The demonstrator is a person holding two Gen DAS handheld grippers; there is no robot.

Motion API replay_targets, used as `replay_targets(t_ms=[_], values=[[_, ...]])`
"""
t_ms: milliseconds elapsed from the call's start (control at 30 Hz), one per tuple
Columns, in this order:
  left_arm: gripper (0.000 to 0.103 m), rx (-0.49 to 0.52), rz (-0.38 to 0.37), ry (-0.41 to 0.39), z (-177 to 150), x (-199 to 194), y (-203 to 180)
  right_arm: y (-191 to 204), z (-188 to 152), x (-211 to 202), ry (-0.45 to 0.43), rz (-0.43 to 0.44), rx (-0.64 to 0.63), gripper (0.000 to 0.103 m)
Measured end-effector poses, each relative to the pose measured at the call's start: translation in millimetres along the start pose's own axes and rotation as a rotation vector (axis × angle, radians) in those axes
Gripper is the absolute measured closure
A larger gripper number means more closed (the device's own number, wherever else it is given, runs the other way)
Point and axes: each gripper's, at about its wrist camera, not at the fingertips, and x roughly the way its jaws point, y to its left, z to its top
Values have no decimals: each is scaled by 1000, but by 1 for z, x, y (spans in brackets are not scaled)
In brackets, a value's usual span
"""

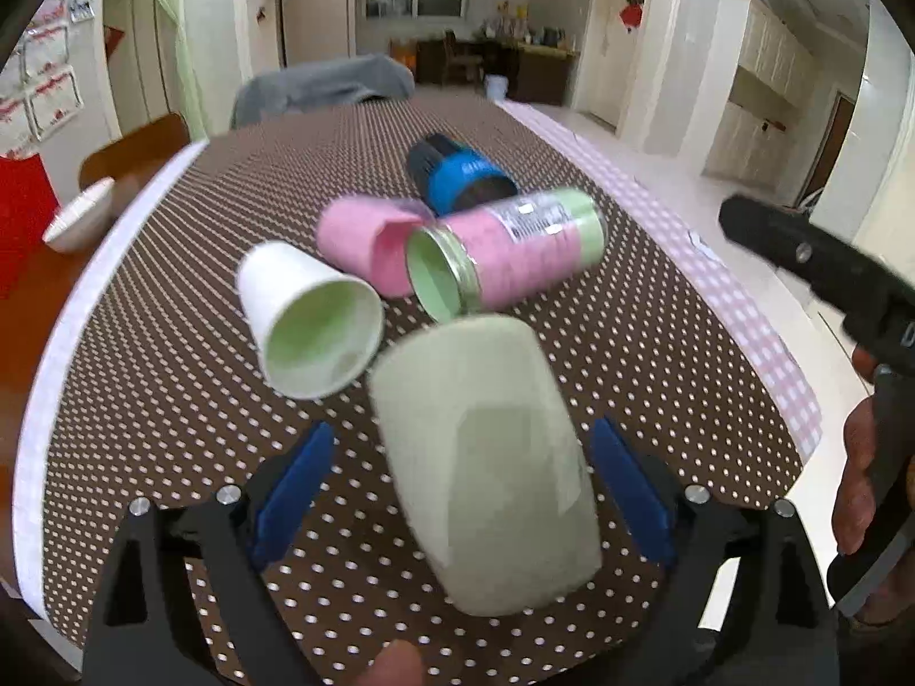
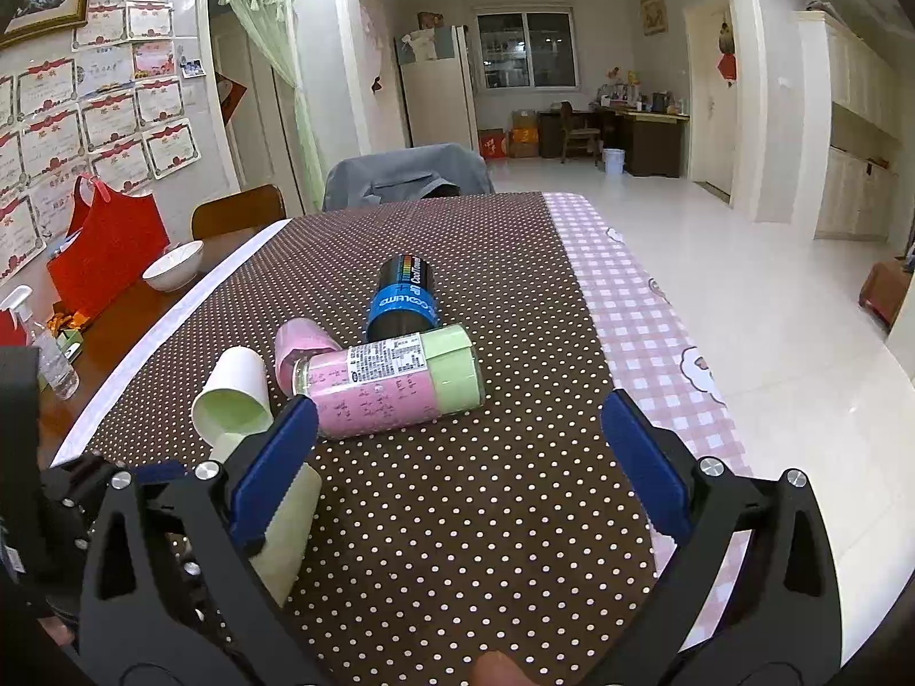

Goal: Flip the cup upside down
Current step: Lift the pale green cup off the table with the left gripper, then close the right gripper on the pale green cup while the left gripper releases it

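Green cup (image 1: pixel 486 457) sits between the wide-open fingers of the left hand-held gripper (image 1: pixel 463 491), ready for turning over. Right hand-held gripper (image 2: pixel 457 457) is wide open, holding nothing.

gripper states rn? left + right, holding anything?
Left gripper: open, pale green cup between its fingers, no visible contact.
Right gripper: open, holding nothing.

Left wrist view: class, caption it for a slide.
Open left gripper straddles a tilted pale green cup on the dotted tablecloth.
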Motion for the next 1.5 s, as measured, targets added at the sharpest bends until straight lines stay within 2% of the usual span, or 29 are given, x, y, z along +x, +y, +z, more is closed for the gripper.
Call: replay_targets(t_ms=[367, 1000, 1100, 1267, 1367, 1500], values=[[13, -50, 51, -81, -4, -32, 12, 4, 1, 2, 8, 34, -1, 6], [13, -89, 133, -160, -6, -65, 20, 12, 6, -1, 4, 95, -2, 6], [13, -92, 146, -181, -6, -72, 20, 12, 7, -5, -10, 119, 10, 6], [13, -110, 153, -224, -7, -85, 25, 9, 12, -12, -64, 230, 42, 6], [13, -122, 154, -242, -6, -90, 30, 15, 14, -15, -117, 286, -22, 6], [13, -136, 166, -275, -5, -95, 38, 30, 21, -12, -135, 334, -143, 6]])
